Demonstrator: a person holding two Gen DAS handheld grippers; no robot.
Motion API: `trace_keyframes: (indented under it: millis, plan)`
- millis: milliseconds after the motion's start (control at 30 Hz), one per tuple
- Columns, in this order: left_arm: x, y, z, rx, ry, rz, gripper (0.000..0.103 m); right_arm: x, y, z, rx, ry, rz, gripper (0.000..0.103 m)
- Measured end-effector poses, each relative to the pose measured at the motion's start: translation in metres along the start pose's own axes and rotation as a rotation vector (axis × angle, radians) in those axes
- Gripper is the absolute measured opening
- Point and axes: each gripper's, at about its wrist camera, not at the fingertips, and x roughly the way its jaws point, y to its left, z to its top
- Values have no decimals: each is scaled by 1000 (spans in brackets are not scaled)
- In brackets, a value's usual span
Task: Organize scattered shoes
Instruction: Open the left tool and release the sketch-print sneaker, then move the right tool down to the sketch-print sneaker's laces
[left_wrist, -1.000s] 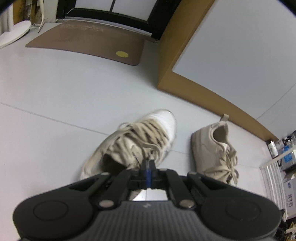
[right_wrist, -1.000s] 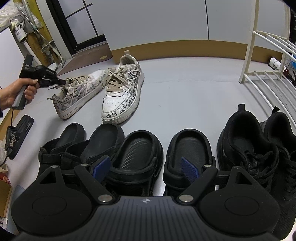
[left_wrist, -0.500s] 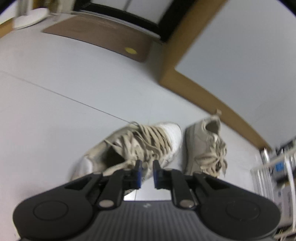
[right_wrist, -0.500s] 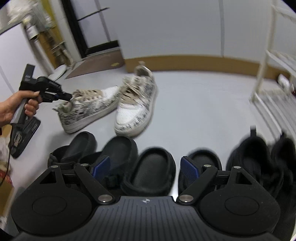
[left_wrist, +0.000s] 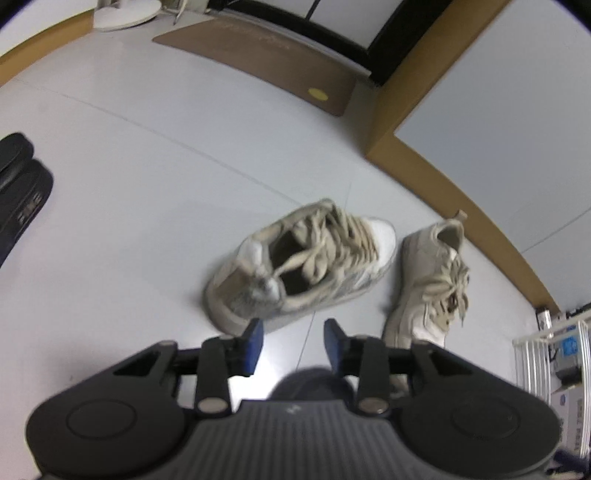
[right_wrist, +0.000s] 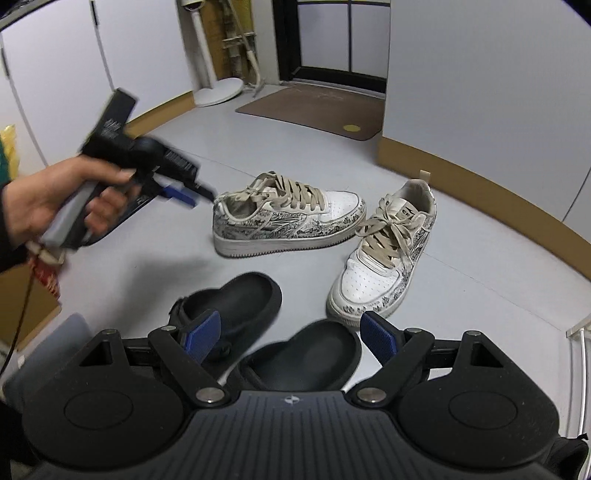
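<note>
My left gripper (left_wrist: 293, 341) is opening, nothing between the jaws, heel of the near sneaker (left_wrist: 299, 264) just ahead, long axis running away up-right. Second sneaker (right_wrist: 386, 254) lies angled beside its toe. Right gripper (right_wrist: 290, 338) wide, empty, over black clogs (right_wrist: 229, 306). Left is nearer.

Lighting: even, cool indoor light, moderately bright; source not in view.

Glare: one bright patch on the grey floor (left_wrist: 110, 177), just short of the nearer patterned sneaker (left_wrist: 303, 266) in the left wrist view.

Shadows: soft, short, tucked under that sneaker's sole and under the black clogs (right_wrist: 236, 302) in the right wrist view.

Blur: left wrist view soft throughout, laces smeared. Right wrist view sharper at the sneaker (right_wrist: 284, 218); the hand (right_wrist: 55, 199) left of it and its tool are motion-smeared.

Distortion: strong fisheye; the baseboard (left_wrist: 461, 199) beyond the sneaker bows, corners black.
</note>
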Motion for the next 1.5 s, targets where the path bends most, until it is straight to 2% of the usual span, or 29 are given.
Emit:
trace_keyframes:
  millis: [67,133,167,200,300,433,600,700,800,933,1100,1200,1367,1500]
  plan:
    - [-3,-1,-5,8,14,-5,50,4,7,2,24,-13,-60,87]
    - [-6,-3,-9,24,22,-14,56,7,20,-1,71,-28,-161,87]
    - [-8,-4,-11,28,23,-16,63,9,25,-3,90,-31,-193,89]
    - [-9,-7,-12,37,25,-22,69,10,28,-5,93,-23,-187,89]
    - [-13,-16,-16,69,37,-35,76,17,28,-15,101,11,-172,90]
    - [-10,-32,-24,124,82,-80,81,12,37,-22,-10,-50,-214,90]
    - [-5,-39,-31,167,123,-164,83,18,22,-11,-44,22,-127,91]
    - [-6,-35,-30,162,124,-205,84,28,11,-1,-71,20,-94,93]
    - [-9,-31,-28,172,116,-212,85,47,4,16,-142,21,-104,96]
    - [-8,-19,-21,173,116,-228,86,71,2,43,-245,45,-63,100]
    - [-4,2,-10,147,94,-209,88,108,13,76,-391,130,122,101]
    - [-1,17,-5,101,90,-200,88,127,25,86,-513,166,171,101]
    - [5,30,-4,58,100,-199,88,155,34,99,-606,206,144,101]
    - [6,36,-1,43,99,-199,88,180,26,113,-523,195,92,101]
